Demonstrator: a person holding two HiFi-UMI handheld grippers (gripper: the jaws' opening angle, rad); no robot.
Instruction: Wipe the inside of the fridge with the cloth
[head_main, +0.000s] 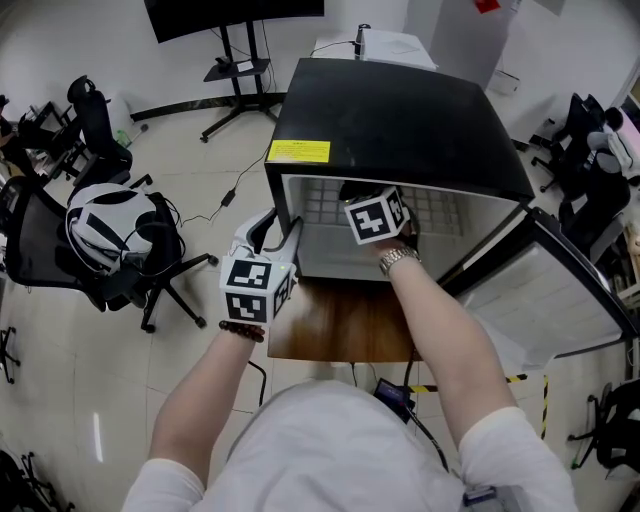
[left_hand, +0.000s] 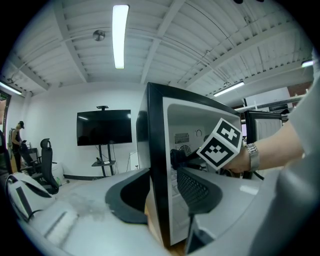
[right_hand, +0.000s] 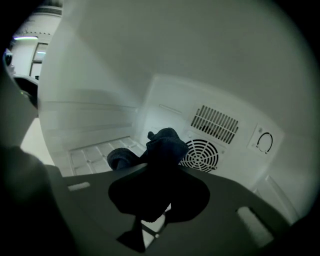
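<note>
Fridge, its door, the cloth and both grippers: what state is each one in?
fridge: open, white inside exposed.
fridge door: swung wide open to the right.
cloth: dark, bunched up, held inside the fridge.
right gripper: shut on the cloth.
left gripper: jaws clamped astride the fridge's left wall.

The left gripper, on a bent arm, points nearly level with its 2 jaws clamped on either side of the fridge wall. The right gripper, forearm stretched forward, tilts slightly down and pinches the dark cloth.
</note>
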